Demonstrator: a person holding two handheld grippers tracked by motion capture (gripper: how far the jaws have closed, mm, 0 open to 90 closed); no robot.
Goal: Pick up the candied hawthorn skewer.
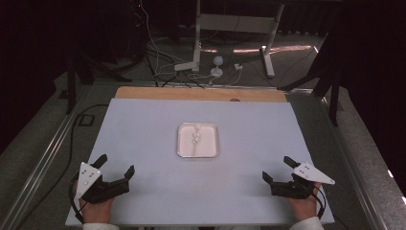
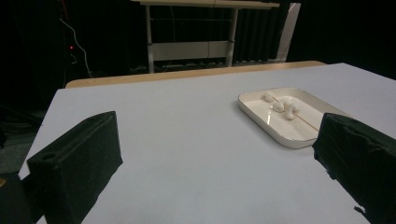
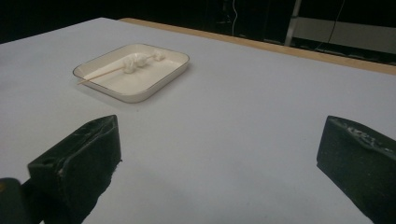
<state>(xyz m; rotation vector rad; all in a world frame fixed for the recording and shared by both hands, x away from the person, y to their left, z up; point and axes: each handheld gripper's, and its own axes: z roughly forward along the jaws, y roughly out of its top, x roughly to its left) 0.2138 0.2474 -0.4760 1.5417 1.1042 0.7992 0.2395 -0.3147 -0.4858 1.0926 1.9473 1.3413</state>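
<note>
left hand-held gripper agape, right hand-held gripper agape

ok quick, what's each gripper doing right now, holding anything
Left gripper: open, holding nothing, resting near the table's front edge.
Right gripper: open, holding nothing, also apart from the white rectangular tray.

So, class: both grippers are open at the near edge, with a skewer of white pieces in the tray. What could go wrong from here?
1. The skewer is thin and lies flat in the tray, so the jaws may slide off it.
2. The tray is shallow and light-looking; a push from the left gripper or right gripper might shift it.
3. The white pieces may slip off.
</note>
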